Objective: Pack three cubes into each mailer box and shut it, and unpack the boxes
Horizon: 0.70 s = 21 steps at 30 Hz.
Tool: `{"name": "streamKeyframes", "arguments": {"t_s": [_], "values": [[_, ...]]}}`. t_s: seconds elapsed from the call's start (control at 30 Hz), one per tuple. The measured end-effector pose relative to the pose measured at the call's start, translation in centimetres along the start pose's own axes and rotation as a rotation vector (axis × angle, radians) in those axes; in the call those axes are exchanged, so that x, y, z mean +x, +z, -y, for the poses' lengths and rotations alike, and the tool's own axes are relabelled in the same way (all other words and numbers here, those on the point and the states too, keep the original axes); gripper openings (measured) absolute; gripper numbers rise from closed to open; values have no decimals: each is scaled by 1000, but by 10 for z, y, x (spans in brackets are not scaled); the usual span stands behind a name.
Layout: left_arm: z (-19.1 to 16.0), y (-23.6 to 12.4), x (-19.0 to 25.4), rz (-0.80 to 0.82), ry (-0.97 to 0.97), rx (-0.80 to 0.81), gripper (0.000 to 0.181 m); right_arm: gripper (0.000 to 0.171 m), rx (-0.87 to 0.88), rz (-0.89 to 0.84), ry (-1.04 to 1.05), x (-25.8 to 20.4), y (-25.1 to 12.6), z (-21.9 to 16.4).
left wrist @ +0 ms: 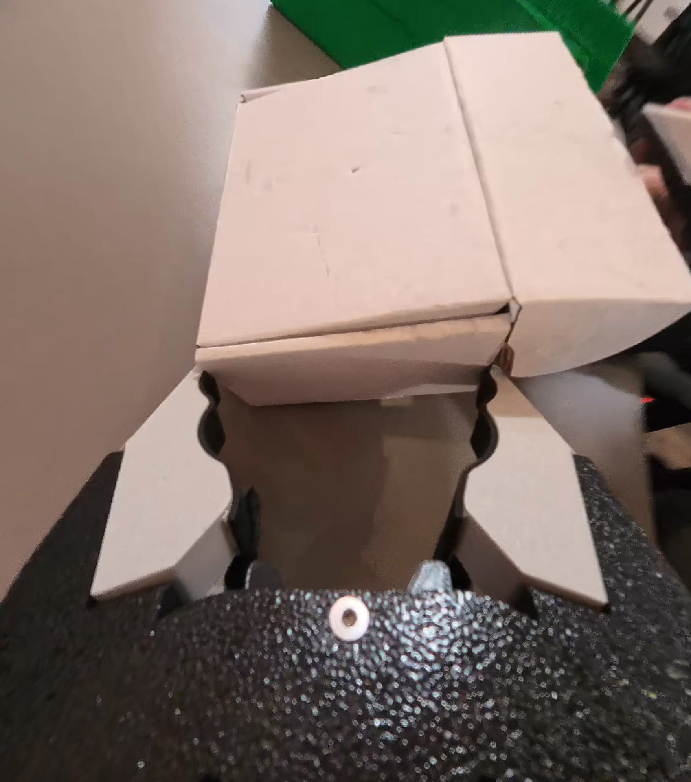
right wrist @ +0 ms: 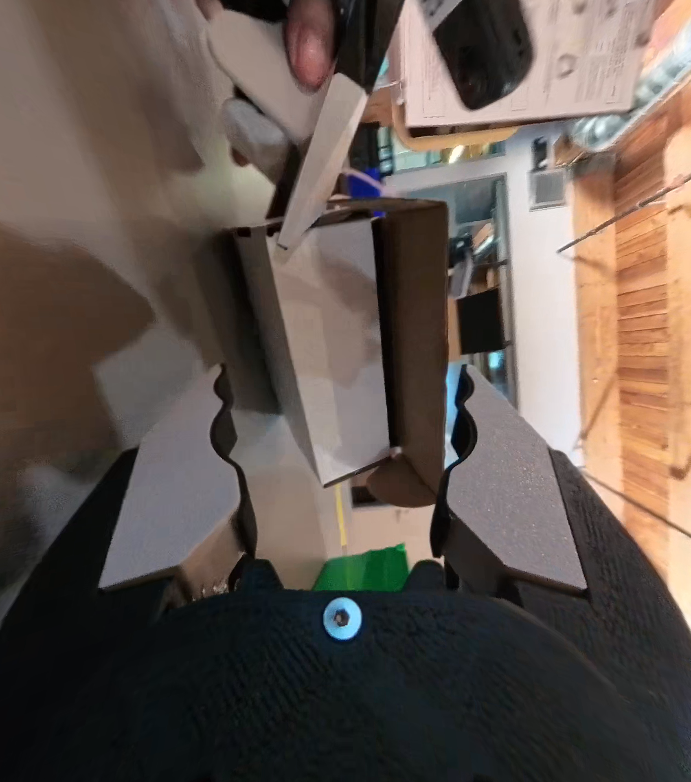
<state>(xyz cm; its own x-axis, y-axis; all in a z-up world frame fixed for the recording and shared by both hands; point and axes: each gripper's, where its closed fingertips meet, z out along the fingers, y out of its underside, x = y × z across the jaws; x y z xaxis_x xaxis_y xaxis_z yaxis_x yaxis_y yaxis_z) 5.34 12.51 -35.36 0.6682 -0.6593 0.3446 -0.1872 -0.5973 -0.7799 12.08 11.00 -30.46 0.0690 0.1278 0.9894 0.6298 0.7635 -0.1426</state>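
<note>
Left wrist view: the left gripper (left wrist: pixel 341 387) gapes wide, empty, fingertips at the shut mailer box (left wrist: pixel 352 237) on the table (left wrist: pixel 60 211); best to square up on its front lip. Right wrist view: the right gripper (right wrist: pixel 343 385) is spread wide around the open box (right wrist: pixel 335 334), not clamped; steady it first.

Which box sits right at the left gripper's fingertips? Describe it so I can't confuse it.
On the pale table, find the green block at the far edge. Nearer than it, two white mailer boxes lie side by side. Yours is the left box, between the open left gripper fingertips; its lid is slightly lifted, unlike the right box.
</note>
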Motion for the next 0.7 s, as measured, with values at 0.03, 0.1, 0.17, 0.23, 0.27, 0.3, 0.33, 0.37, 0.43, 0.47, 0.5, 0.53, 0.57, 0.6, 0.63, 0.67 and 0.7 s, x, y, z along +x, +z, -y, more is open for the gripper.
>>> {"name": "streamKeyframes", "arguments": {"t_s": [0.03,0.1,0.17,0.23,0.27,0.3,0.33,0.37,0.43,0.47,0.5,0.53,0.57,0.6,0.63,0.67,0.7], "values": [[1,-3,2,-35,-56,12,121,96,34,-43,-34,6,1,5],[2,-7,7,-114,-162,37,120,72,110,-113,-155,9,0,17],[1,-12,11,-183,-223,49,121,64,118,-85,-205,-3,6,18],[0,-15,12,-211,-238,48,121,69,83,-49,-184,-11,16,13],[-1,-17,13,-217,-238,44,120,70,75,-50,-184,-10,20,12],[-2,-18,14,-226,-230,36,120,70,72,-50,-179,-8,23,12],[-4,-18,16,-229,-215,28,121,70,66,-49,-167,-6,26,12],[-6,-19,18,-234,-199,18,121,69,61,-40,-155,-5,29,12],[-8,-19,22,-238,-170,6,121,67,52,-12,-140,-5,33,13],[-8,-20,21,-231,-164,10,121,66,45,-8,-144,-5,35,13],[-11,-21,20,-227,-127,9,120,66,33,-6,-139,-5,35,12],[-15,-21,21,-223,-59,-3,123,64,30,2,-120,-4,36,12],[-20,-21,24,-216,22,-13,133,62,35,12,-98,-4,35,13],[-25,-20,26,-194,110,-29,141,62,34,16,-81,-3,35,13],[-29,-18,25,-148,196,-47,146,61,33,18,-71,-2,34,12],[-32,-15,21,-88,275,-68,148,60,36,19,-59,-1,34,12],[-34,-12,16,-19,347,-87,151,59,40,20,-45,0,34,12]]}}
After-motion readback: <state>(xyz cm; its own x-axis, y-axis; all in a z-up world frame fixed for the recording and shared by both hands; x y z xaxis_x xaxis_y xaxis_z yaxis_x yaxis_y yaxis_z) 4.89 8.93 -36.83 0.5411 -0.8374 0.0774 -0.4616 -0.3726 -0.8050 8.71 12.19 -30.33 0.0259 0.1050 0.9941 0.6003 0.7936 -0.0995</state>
